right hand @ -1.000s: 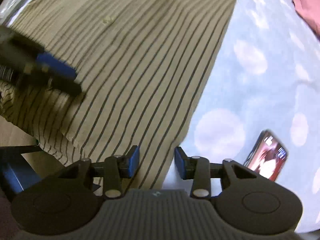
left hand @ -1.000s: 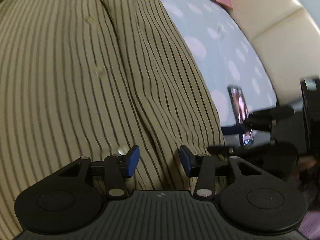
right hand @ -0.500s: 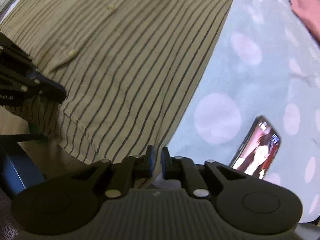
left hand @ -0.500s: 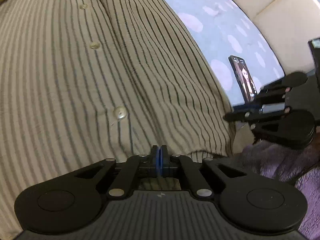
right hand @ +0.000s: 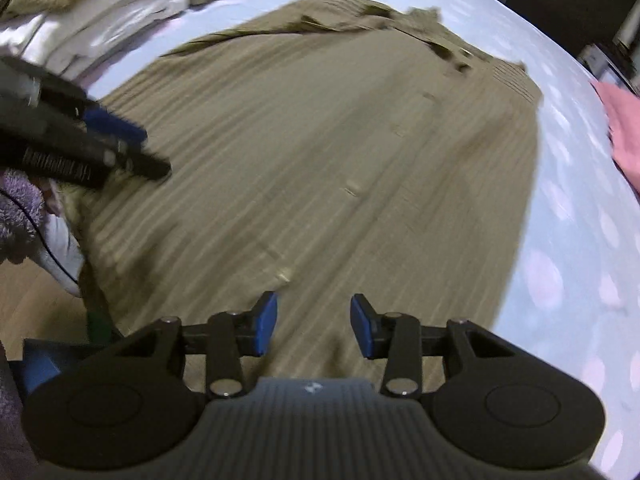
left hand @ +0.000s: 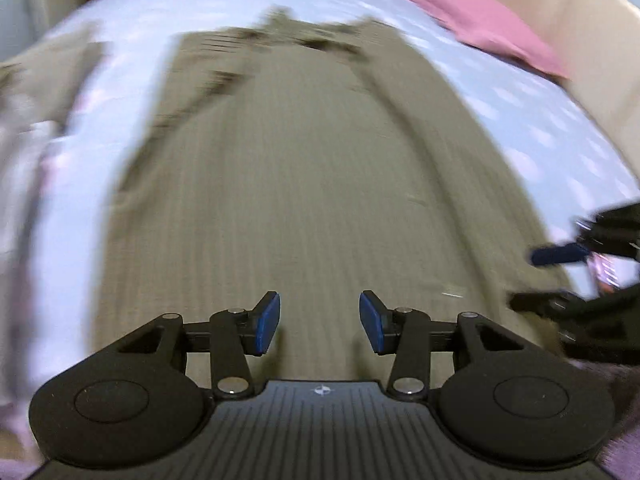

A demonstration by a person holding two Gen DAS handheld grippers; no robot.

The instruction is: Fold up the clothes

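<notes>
While both views are motion-blurred, the striped olive shirt (left hand: pixel 304 184) lies spread flat on the pale blue dotted bedsheet (right hand: pixel 580 208). Pink cloth (left hand: pixel 480 24) sits far right by the cream headboard (left hand: pixel 580 52); a stack of folded whites and olives (right hand: pixel 100 12) sits far left. A phone (left hand: pixel 604 272) shows at the shirt's right edge, partly behind the other tool. Left gripper (left hand: pixel 319 322): jaws just opened, roughly half apart, nothing between them. Right gripper (right hand: pixel 313 324): same, released, over the shirt's hem.
</notes>
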